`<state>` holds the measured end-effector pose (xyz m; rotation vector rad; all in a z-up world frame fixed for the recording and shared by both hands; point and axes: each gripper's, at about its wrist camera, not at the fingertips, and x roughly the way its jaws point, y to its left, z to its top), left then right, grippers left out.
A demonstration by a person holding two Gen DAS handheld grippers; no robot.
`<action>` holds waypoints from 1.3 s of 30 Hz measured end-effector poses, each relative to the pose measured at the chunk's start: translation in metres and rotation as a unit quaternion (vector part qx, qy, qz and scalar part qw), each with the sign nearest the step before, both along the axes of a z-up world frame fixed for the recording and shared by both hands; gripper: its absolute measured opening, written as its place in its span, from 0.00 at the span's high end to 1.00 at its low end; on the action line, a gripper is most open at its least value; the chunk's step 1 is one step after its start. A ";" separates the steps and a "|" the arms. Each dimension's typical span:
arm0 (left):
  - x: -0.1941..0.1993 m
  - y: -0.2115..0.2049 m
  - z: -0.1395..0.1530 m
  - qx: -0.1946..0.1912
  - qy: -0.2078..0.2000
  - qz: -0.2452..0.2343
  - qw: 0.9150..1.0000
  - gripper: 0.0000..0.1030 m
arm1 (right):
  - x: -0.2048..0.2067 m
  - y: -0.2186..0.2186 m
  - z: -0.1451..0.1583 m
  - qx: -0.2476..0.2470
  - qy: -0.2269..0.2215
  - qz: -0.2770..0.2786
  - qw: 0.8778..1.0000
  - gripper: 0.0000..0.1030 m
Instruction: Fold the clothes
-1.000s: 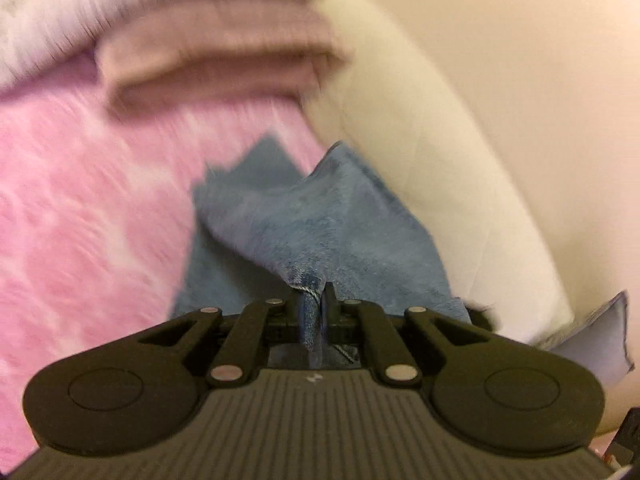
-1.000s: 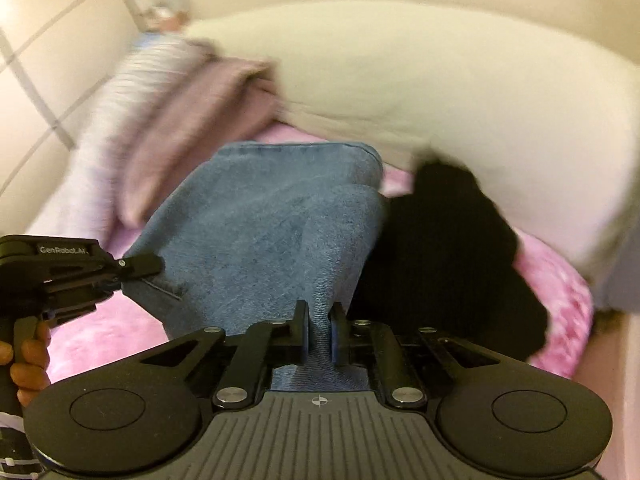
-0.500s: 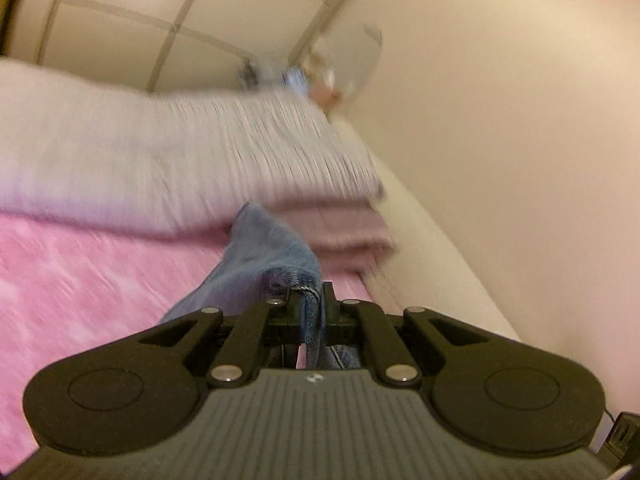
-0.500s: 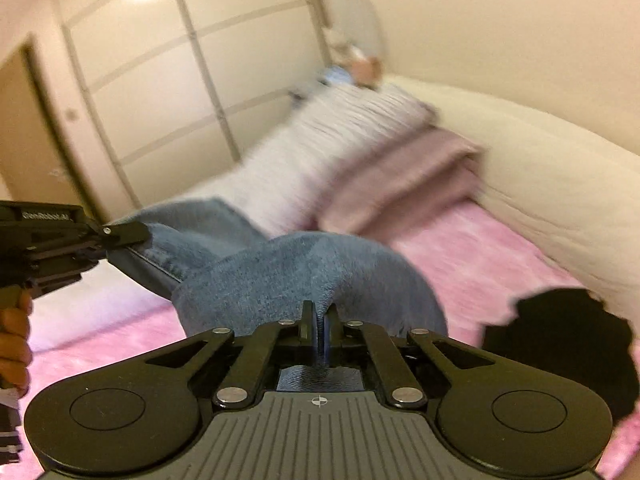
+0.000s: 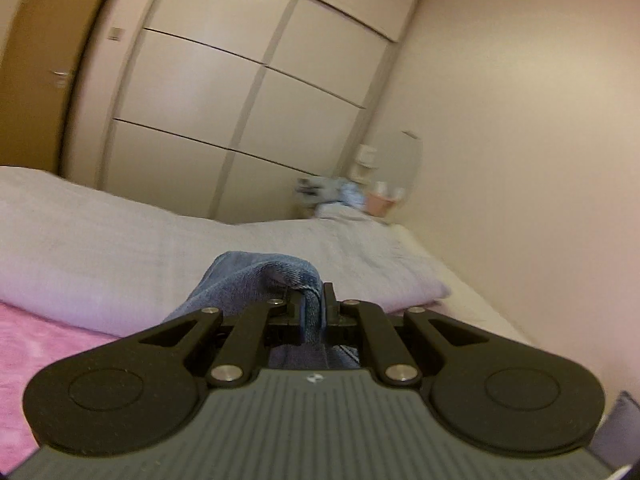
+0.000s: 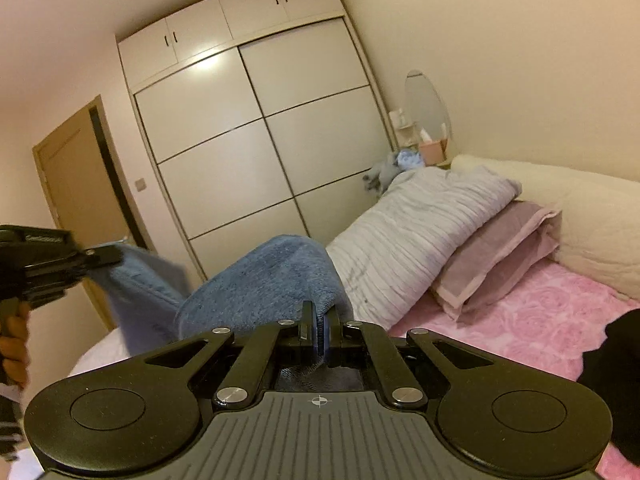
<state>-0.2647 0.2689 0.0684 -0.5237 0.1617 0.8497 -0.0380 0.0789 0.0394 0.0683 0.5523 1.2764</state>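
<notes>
A blue denim garment (image 6: 260, 284) hangs in the air between both grippers, above the bed. My right gripper (image 6: 319, 326) is shut on one edge of it, the cloth bulging up over the fingertips. My left gripper (image 5: 312, 304) is shut on another edge of the same denim (image 5: 256, 272). In the right wrist view the left gripper (image 6: 102, 256) shows at the far left, held by a hand (image 6: 12, 340), with the denim stretched from its tip. A black garment (image 6: 616, 360) lies on the pink bedspread (image 6: 532, 320) at the right edge.
A folded grey quilt (image 6: 424, 224) and a mauve pillow (image 6: 500, 248) lie at the head of the bed, with a cream headboard cushion (image 6: 580, 216) behind. White sliding wardrobe doors (image 6: 260, 132) and a brown door (image 6: 76, 184) stand beyond. A nightstand with a mirror (image 6: 426, 108) is in the corner.
Both grippers rose from the bed and tilted up, lifting the denim off the pink bedspread. The views now face the wardrobe instead of the mattress.
</notes>
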 end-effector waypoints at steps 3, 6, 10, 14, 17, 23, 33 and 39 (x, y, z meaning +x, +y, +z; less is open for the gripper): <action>-0.026 0.026 -0.040 -0.091 0.088 0.049 0.991 0.93 | -0.026 0.024 -0.016 -0.119 -0.004 0.066 0.991 0.97; -0.049 0.036 -0.103 -0.204 0.189 0.085 0.957 0.93 | -0.044 0.038 -0.047 -0.225 0.032 0.130 0.965 0.88; -0.084 -0.009 -0.154 -0.234 0.278 0.108 0.925 0.92 | -0.048 0.041 -0.074 -0.284 0.020 0.143 0.948 0.74; -0.110 -0.054 -0.174 -0.283 0.271 0.111 0.913 0.92 | -0.047 0.023 -0.095 -0.321 0.023 0.156 0.934 0.72; -0.128 -0.085 -0.183 -0.292 0.275 0.124 0.908 0.92 | -0.050 0.009 -0.112 -0.341 0.012 0.185 0.922 0.72; -0.149 -0.154 -0.181 -0.290 0.278 0.150 0.904 0.89 | -0.074 -0.043 -0.123 -0.369 -0.019 0.251 0.895 0.72; -0.144 -0.271 -0.165 -0.275 0.288 0.192 0.897 0.84 | -0.058 -0.127 -0.131 -0.380 -0.044 0.316 0.868 0.72; -0.131 -0.327 -0.151 -0.267 0.295 0.197 0.896 0.78 | -0.048 -0.164 -0.134 -0.380 -0.053 0.342 0.858 0.71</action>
